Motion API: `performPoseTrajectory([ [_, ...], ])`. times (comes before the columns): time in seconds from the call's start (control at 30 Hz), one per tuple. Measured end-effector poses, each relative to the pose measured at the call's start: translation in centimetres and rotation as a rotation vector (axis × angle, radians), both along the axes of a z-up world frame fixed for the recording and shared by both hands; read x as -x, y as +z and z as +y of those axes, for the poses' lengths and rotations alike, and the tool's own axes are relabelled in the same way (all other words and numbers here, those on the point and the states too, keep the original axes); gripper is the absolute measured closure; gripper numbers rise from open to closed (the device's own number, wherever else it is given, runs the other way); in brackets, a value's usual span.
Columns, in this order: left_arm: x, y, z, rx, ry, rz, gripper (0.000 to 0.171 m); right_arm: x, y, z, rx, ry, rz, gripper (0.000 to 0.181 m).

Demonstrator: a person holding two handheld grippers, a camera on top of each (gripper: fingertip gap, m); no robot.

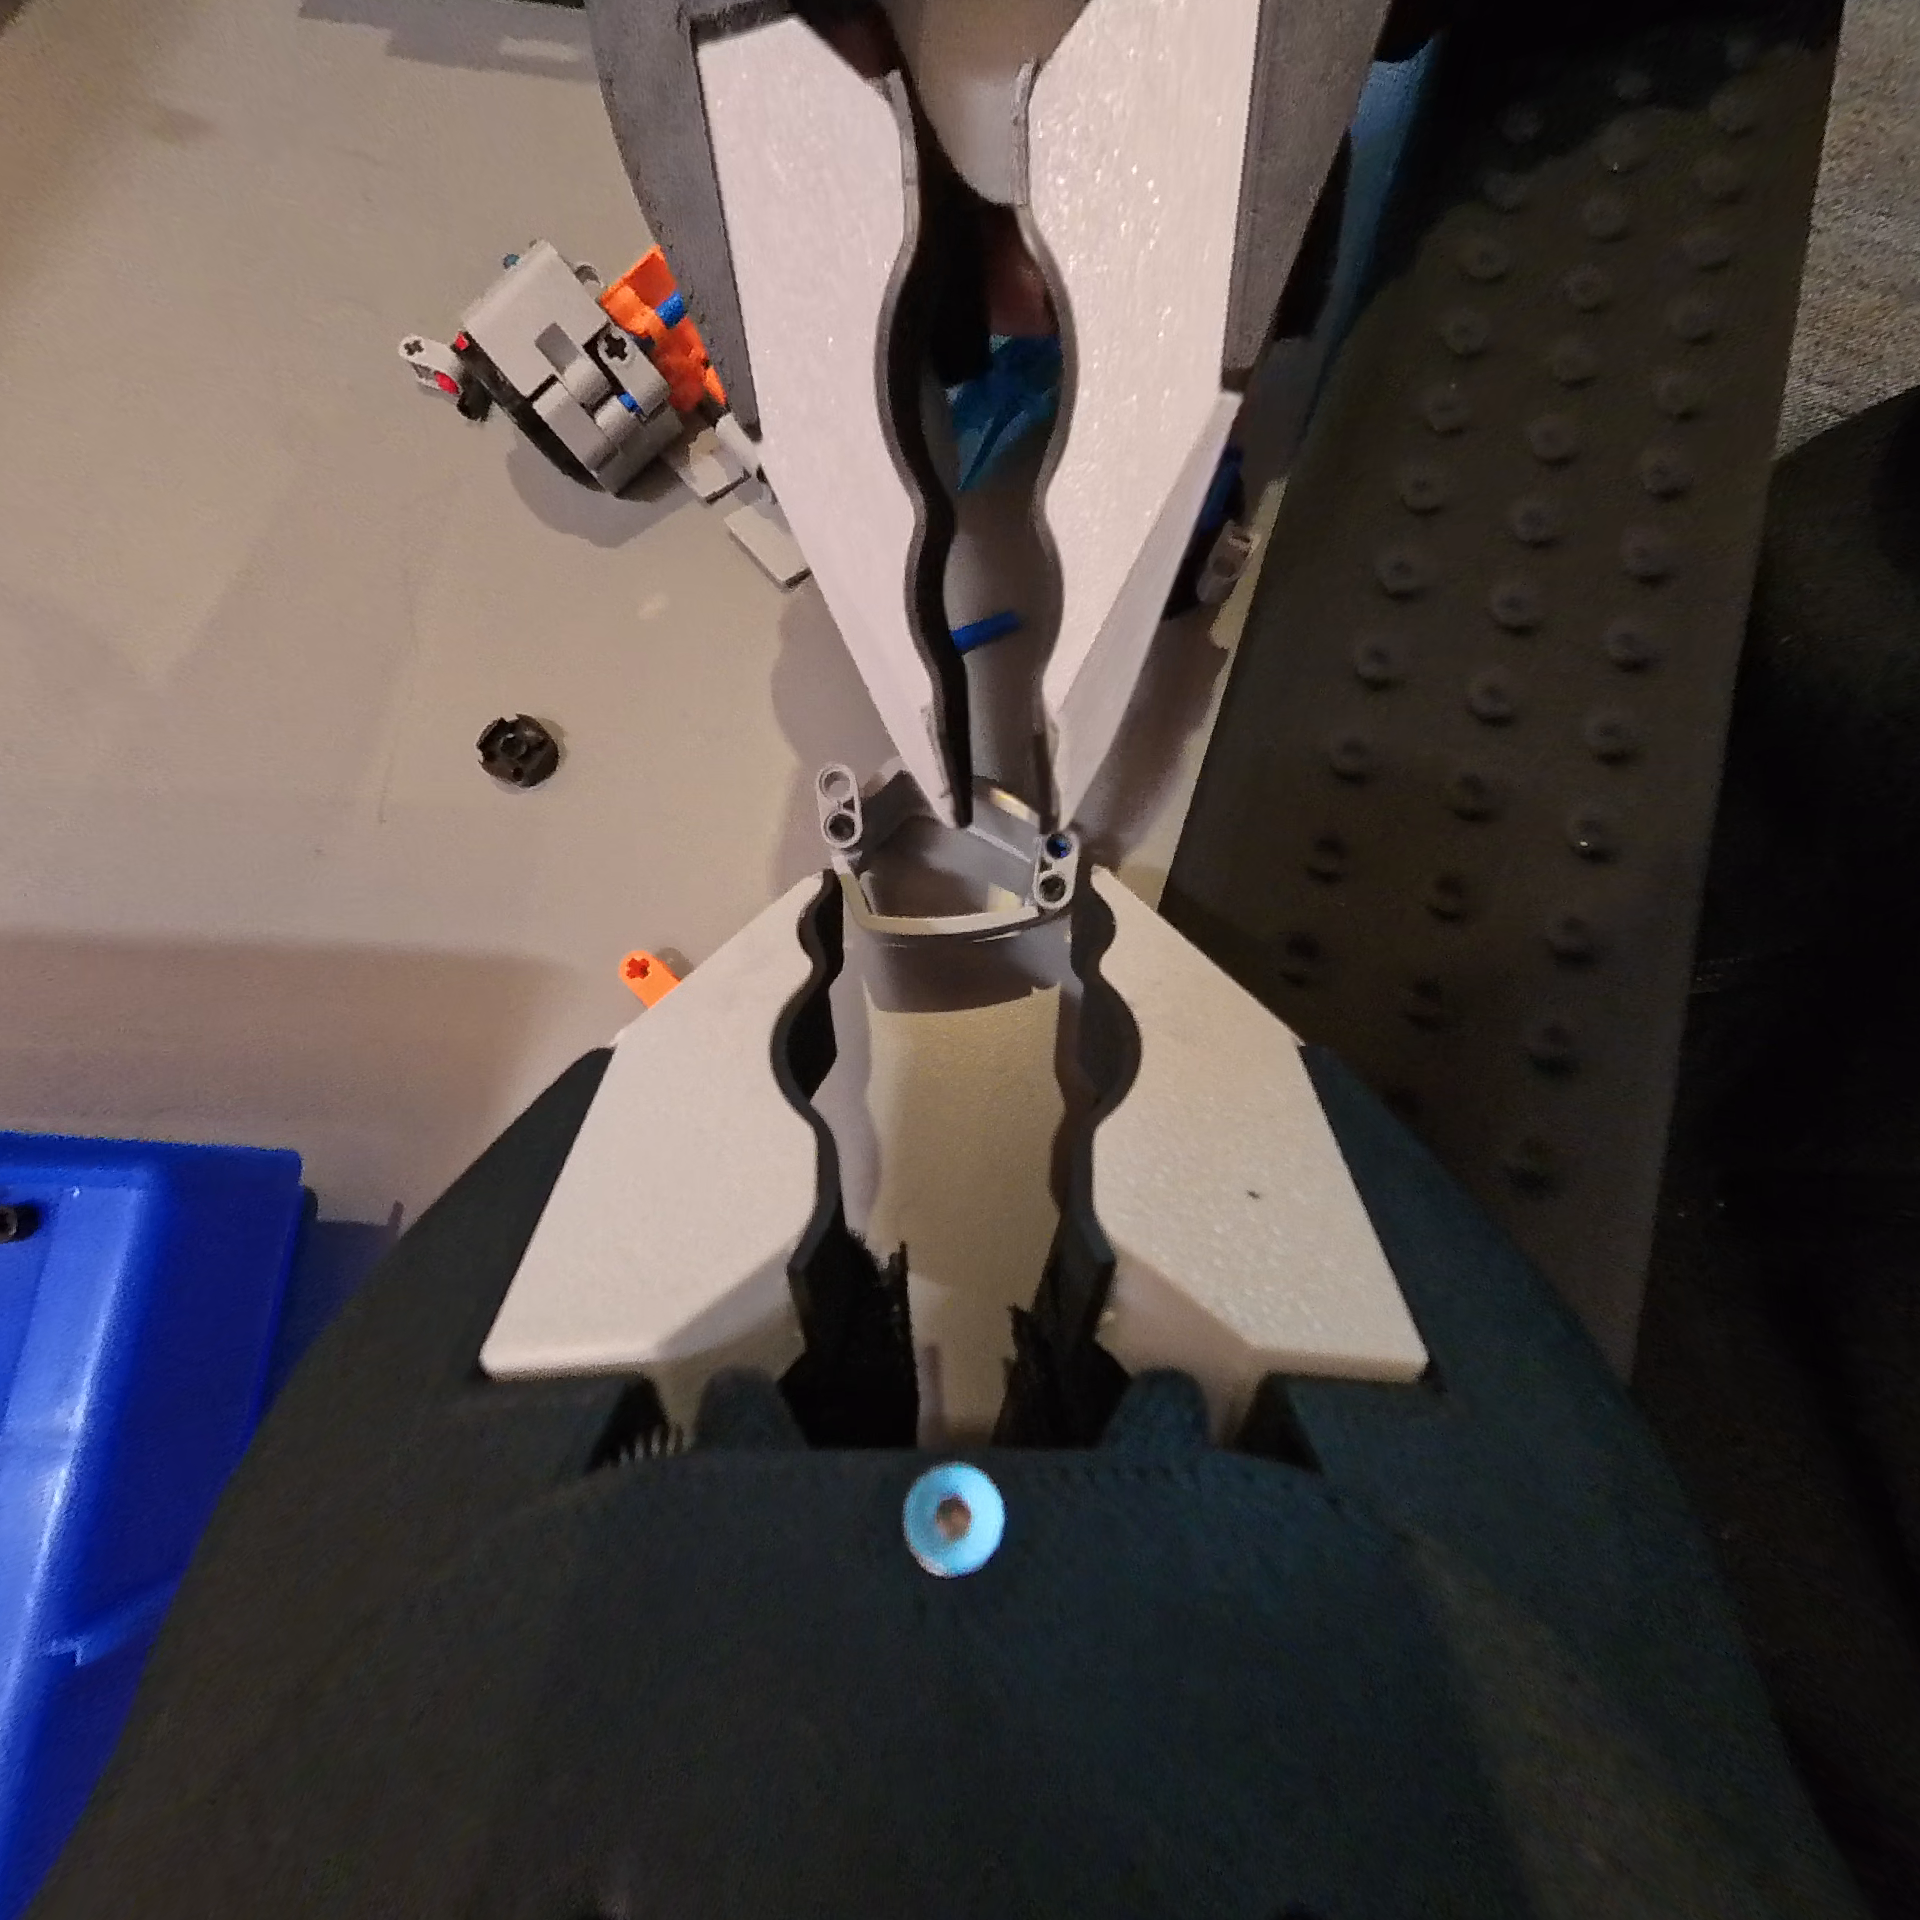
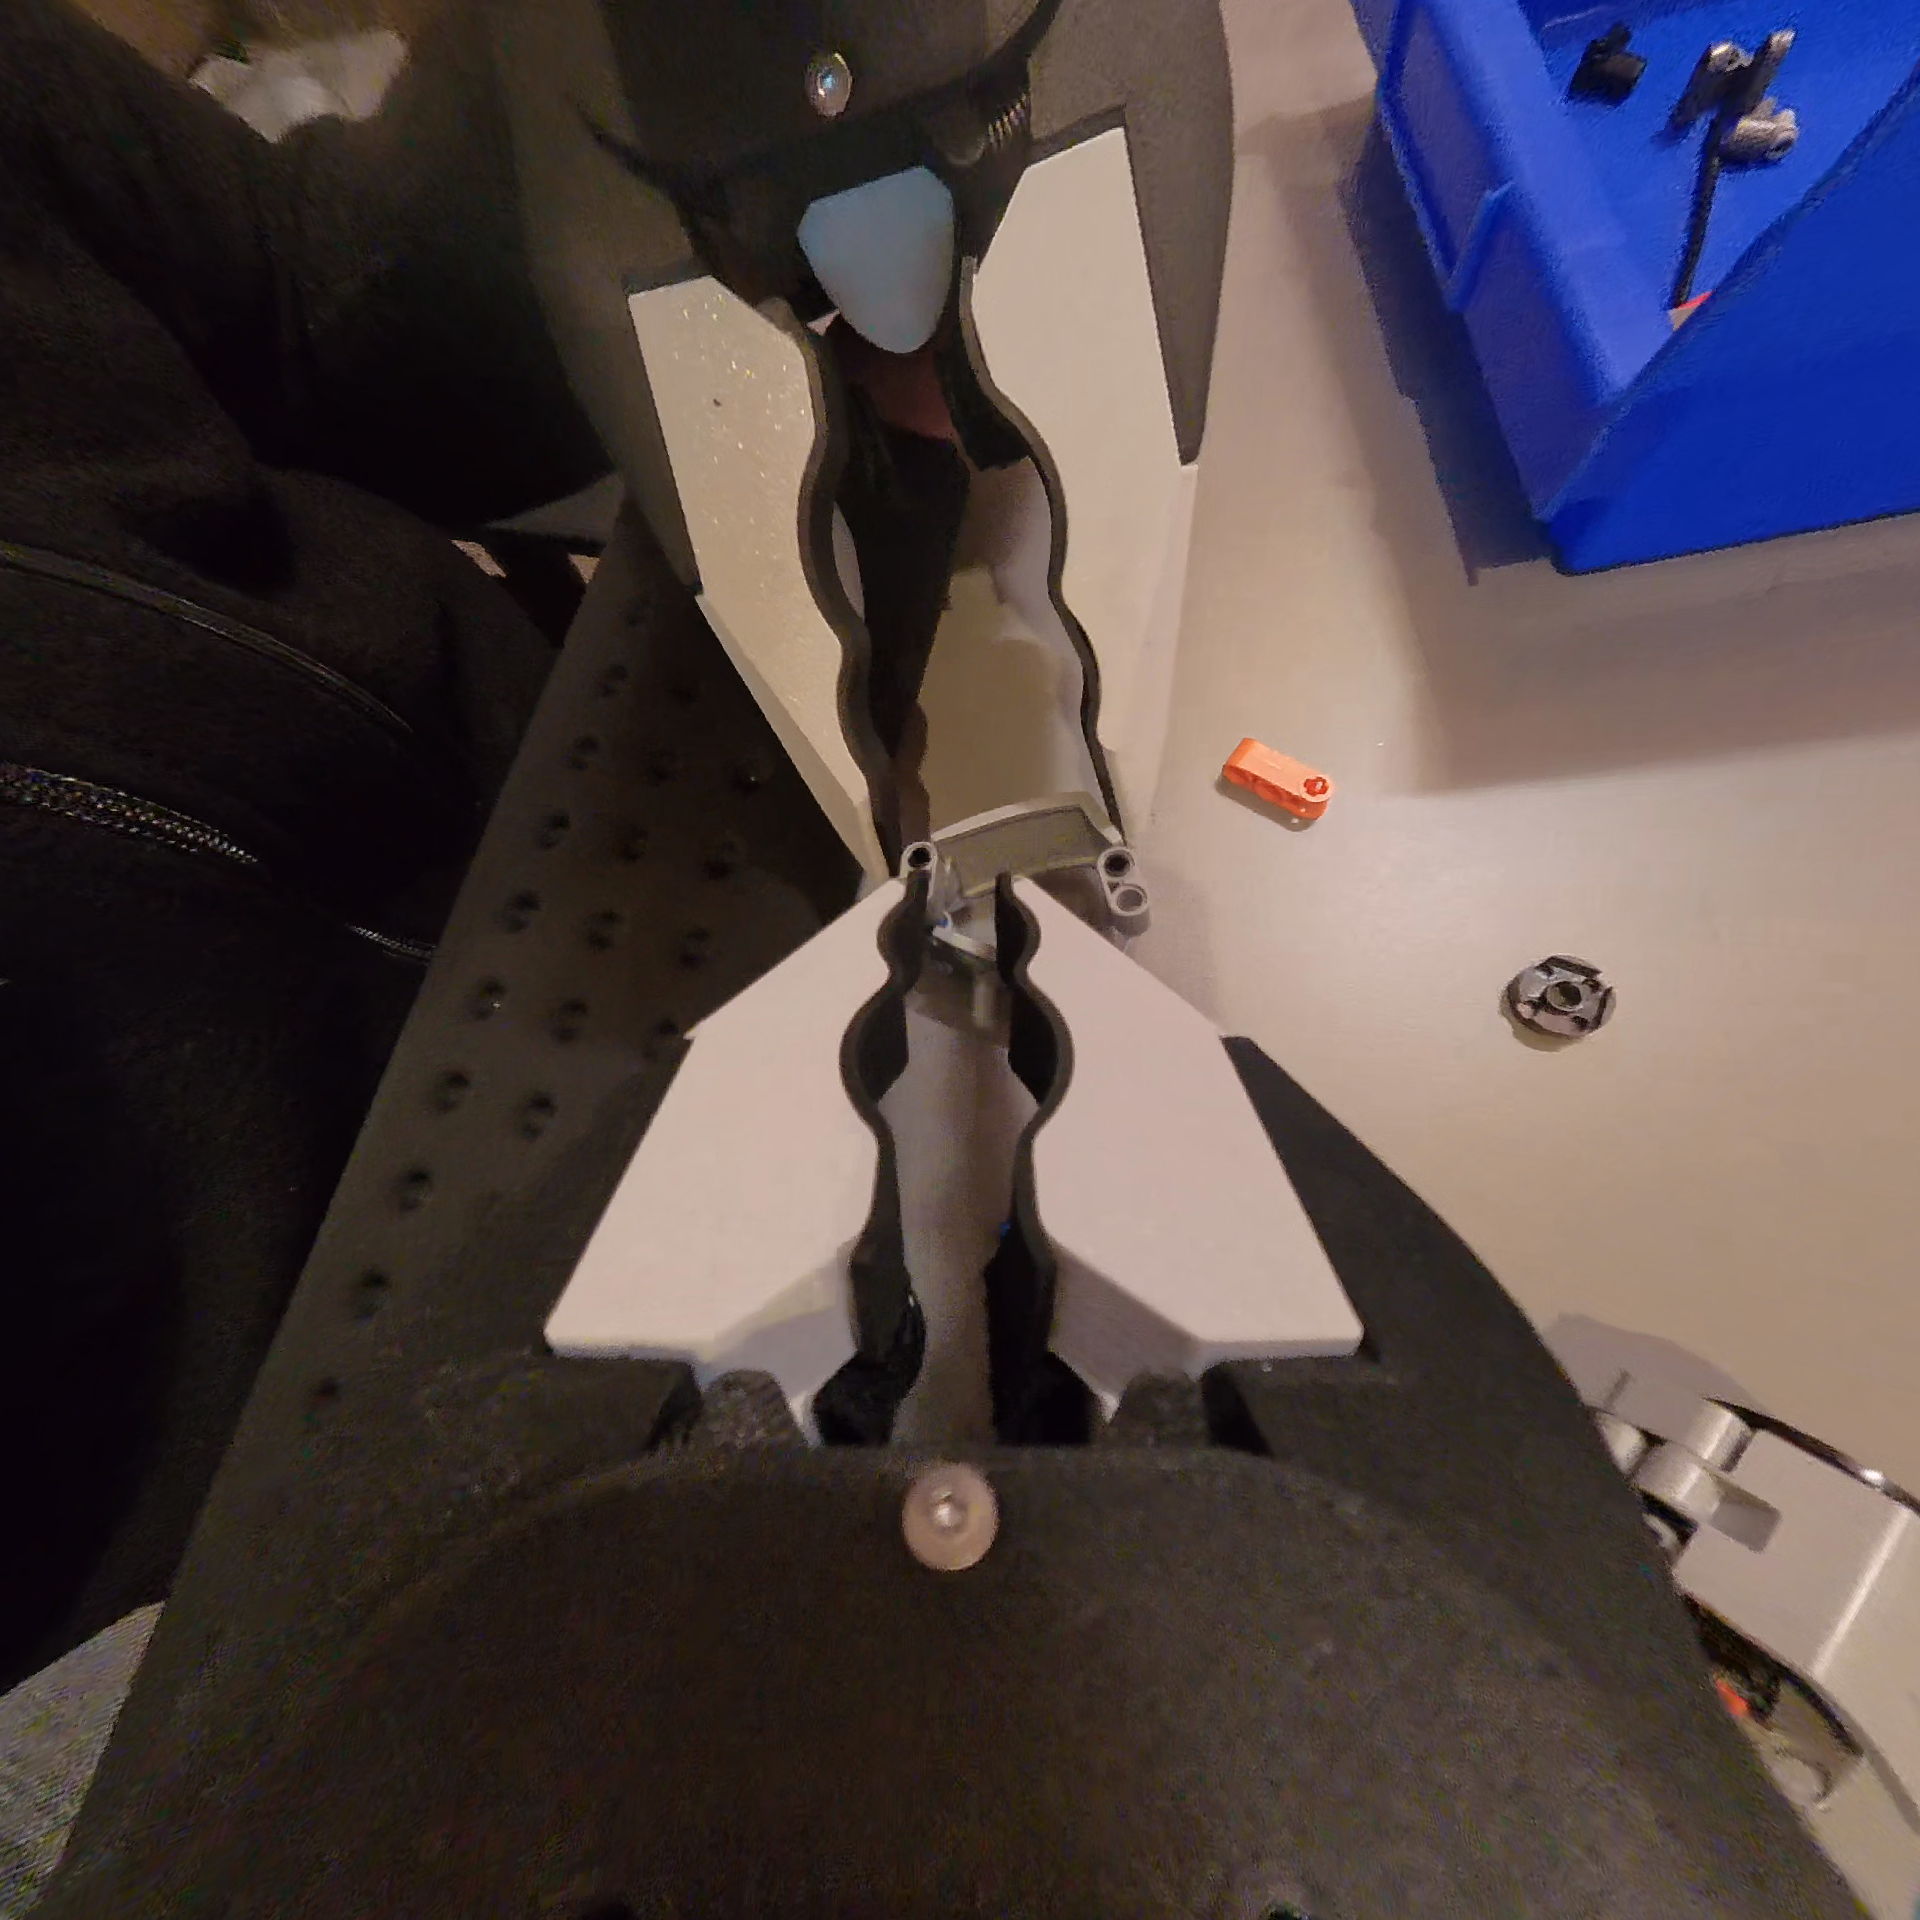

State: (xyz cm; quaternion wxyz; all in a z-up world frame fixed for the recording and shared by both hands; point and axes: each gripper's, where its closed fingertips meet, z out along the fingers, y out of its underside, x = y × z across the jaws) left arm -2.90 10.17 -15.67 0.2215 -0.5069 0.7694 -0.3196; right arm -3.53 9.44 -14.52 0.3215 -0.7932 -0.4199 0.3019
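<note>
The 2 grippers meet tip to tip over the pale table [image 1: 260, 582], both on 1 small grey curved piece [image 1: 940, 914] w/ pin-hole ends. The left gripper [image 1: 956, 894] has its fingers apart by the width of the piece and holds it across, 1 finger on each end. The right gripper [image 2: 961, 899] has its fingers nearly together, clamped on a narrow part of the same grey curved piece [image 2: 1023, 831], approx. at its middle. In the left wrist view the right gripper [image 1: 1003, 810] comes down from the top edge.

Places rel. to the grey curved piece, left wrist view: a small orange peg [image 1: 646, 977] lies just beside it on the left, a dark round part [image 1: 517, 748] is farther left, and a grey and orange brick assembly [image 1: 582, 364] is well apart, up-left. A blue bin [image 1: 125, 1403] stands down-left of it. A dark mat w/ round bumps [image 1: 1507, 623] runs along on its right.

In the right wrist view the blue bin [image 2: 1662, 312] contains a few dark small parts.
</note>
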Motion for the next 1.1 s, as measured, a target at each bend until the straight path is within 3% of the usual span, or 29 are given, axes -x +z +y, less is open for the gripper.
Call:
performPoseTrajectory([
  [0.27,-0.1,0.0,-0.1,-0.008,0.002,0.015,0.129,-0.3,-0.4,-0.5,0.034,0.013,0.003,0.176],
  [0.63,-0.6,0.0,-0.3,-0.030,0.002,0.033,0.130,-0.3,-0.3,-0.6,0.066,0.012,0.034,0.168],
  [0.77,-0.7,0.0,-0.3,-0.044,0.005,0.038,0.130,-0.2,-0.4,-1.1,0.072,0.033,0.037,0.178],
  [1.1,-1.1,0.0,-0.5,-0.064,-0.007,0.053,0.130,-0.6,-0.4,-1.4,0.037,0.079,0.018,0.178],
])
